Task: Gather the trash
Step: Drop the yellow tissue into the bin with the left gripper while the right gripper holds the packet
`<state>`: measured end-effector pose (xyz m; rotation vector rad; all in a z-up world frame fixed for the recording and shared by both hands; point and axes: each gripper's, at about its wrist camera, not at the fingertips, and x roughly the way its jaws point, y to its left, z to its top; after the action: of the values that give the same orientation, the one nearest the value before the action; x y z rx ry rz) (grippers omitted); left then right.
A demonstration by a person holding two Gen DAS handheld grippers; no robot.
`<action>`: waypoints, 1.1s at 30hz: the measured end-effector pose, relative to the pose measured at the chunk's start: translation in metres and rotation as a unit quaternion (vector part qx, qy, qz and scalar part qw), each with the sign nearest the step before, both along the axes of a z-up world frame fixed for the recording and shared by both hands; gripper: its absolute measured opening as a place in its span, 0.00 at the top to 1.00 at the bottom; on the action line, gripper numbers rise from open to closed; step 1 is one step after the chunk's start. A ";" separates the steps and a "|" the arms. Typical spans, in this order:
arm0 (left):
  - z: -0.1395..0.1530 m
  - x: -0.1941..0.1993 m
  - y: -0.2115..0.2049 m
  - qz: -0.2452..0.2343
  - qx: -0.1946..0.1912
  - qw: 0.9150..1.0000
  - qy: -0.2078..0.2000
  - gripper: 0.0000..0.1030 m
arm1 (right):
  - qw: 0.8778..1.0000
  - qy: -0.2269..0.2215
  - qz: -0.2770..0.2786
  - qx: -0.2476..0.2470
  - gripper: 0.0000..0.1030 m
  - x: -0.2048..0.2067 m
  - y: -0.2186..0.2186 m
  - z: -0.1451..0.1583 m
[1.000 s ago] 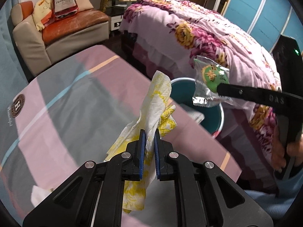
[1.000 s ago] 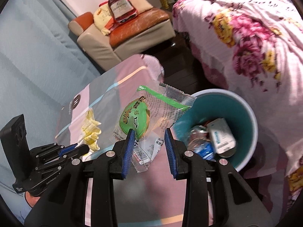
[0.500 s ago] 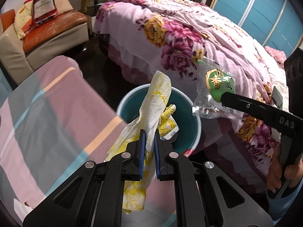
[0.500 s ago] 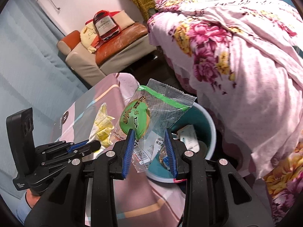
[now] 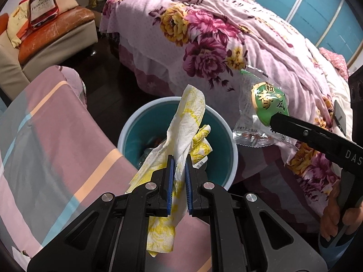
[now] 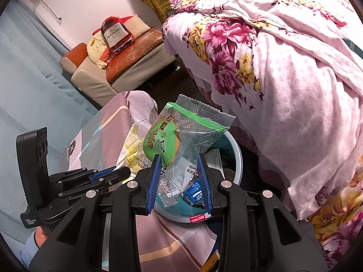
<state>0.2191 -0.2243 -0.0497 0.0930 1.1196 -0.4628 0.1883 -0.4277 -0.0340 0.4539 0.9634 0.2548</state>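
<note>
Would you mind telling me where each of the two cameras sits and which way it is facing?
Left wrist: rides the left hand-held gripper, angled down at the teal bin; its fingers clamp a yellow tissue; the person's right hand shows at the right.
Right wrist: rides the right hand-held gripper, angled down at the bin beside the floral bed; it grips a green snack wrapper.
Shared: bin, wrapper, tissue, bed, striped table, and each view shows the other gripper.

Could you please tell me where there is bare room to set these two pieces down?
The striped tablecloth left of the teal bin lies bare. The bin's mouth is open, with trash already at its bottom. It is crowded between the bin and the floral bedspread.
</note>
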 end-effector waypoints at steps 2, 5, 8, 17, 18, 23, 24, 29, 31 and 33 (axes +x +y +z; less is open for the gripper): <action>-0.002 0.003 -0.002 0.001 0.000 1.000 0.001 0.87 | 1.000 0.000 -0.001 -0.001 0.70 0.001 -0.001 0.000; -0.003 0.005 -0.002 0.004 -0.001 1.000 -0.003 0.56 | 1.000 0.002 -0.002 -0.002 0.70 0.004 0.000 -0.001; 0.000 0.004 0.001 0.011 0.004 1.000 -0.021 0.29 | 1.000 0.005 -0.001 -0.005 0.70 0.006 0.003 -0.002; -0.002 0.005 0.022 0.032 0.001 0.999 -0.019 0.14 | 1.000 0.016 0.007 -0.017 0.70 0.016 0.016 -0.007; -0.002 0.005 0.026 0.035 -0.001 0.999 -0.019 0.14 | 1.000 0.017 0.008 -0.018 0.70 0.018 0.016 -0.007; -0.003 0.005 0.042 0.050 -0.010 0.999 -0.016 0.13 | 0.999 0.020 0.015 -0.028 0.70 0.024 0.027 -0.007; -0.003 0.005 0.045 0.053 -0.011 0.998 -0.016 0.13 | 0.999 0.021 0.016 -0.029 0.70 0.024 0.029 -0.007; -0.002 0.002 0.057 0.059 -0.014 0.998 -0.018 0.12 | 0.999 0.027 0.024 -0.040 0.70 0.030 0.038 -0.010; -0.002 0.001 0.061 0.061 -0.014 0.998 -0.020 0.11 | 0.998 0.032 0.027 -0.045 0.69 0.032 0.042 -0.012; -0.002 0.001 0.065 0.063 -0.013 0.998 -0.022 0.11 | 0.998 0.038 0.030 -0.050 0.69 0.035 0.045 -0.016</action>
<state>0.2196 -0.1596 -0.0512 0.0106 1.0685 -0.3613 0.2229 -0.3831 -0.0495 0.3456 1.0595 0.2435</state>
